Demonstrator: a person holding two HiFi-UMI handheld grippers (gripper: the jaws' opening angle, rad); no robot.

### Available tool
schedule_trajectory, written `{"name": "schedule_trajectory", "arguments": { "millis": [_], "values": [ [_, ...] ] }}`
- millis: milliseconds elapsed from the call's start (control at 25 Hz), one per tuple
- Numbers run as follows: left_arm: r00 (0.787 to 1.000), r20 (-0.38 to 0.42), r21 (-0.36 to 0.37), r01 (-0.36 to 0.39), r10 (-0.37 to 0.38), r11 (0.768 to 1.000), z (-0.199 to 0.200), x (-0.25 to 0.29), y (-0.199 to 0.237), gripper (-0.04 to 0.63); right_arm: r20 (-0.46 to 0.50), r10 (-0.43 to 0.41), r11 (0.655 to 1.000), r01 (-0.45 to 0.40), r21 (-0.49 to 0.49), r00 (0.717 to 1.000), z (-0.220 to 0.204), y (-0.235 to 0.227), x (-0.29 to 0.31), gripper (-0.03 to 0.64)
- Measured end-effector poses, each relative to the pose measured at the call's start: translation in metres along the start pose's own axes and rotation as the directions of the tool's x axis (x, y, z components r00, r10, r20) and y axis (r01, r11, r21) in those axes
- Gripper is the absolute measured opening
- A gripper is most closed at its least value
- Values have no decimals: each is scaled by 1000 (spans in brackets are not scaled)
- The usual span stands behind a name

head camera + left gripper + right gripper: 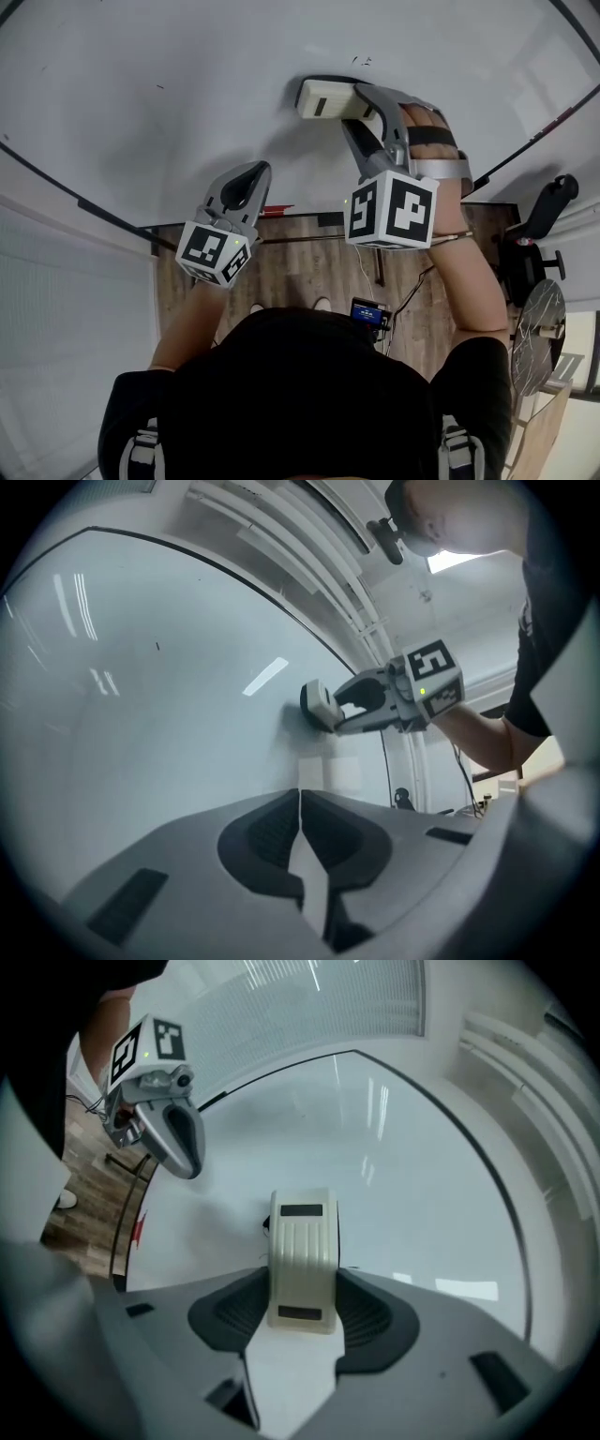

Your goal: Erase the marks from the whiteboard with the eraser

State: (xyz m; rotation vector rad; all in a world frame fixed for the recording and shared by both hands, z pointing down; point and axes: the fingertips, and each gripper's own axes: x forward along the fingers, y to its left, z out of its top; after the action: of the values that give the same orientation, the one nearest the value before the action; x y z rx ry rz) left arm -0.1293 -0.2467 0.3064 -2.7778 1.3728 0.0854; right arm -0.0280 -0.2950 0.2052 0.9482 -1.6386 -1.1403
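The cream ribbed eraser (326, 98) lies flat against the whiteboard (187, 103). My right gripper (364, 105) is shut on the eraser; in the right gripper view the eraser (302, 1258) sits between both pads, its front end sticking out. A small dark mark (265, 1225) shows at the eraser's left edge. Faint small marks (361, 61) lie just above the eraser, and another speck (159, 87) is far to the left. My left gripper (249, 176) hangs lower left of the eraser, near the board's bottom edge, shut with nothing in it (300, 803).
The board's dark frame (84, 208) runs along its lower edge, with a red item (277, 208) on it by the left gripper. Wooden floor (309, 262) lies below. A black chair (548, 202) and a round metal object (539, 333) stand at the right.
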Motion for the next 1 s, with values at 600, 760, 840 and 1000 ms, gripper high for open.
{"name": "schedule_trajectory", "arguments": {
  "millis": [600, 760, 840, 1000],
  "values": [
    [1000, -4, -10, -24, 24, 1000, -6, -4, 2, 9, -129, -175, 977, 155, -147, 976, -9, -57, 4, 219],
    [1000, -7, -11, -24, 24, 1000, -10, -9, 1, 9, -136, 38, 979, -65, -195, 990, -9, 42, 32, 219],
    [1000, -7, -12, -25, 25, 1000, -11, -12, 1, 9, -138, 139, 968, -164, -190, 981, -12, 84, 42, 220],
    [1000, -14, -16, -28, 28, 999, -12, -13, 1, 9, -122, 171, 964, -192, -183, 978, -17, 107, 44, 221]
  ]
}}
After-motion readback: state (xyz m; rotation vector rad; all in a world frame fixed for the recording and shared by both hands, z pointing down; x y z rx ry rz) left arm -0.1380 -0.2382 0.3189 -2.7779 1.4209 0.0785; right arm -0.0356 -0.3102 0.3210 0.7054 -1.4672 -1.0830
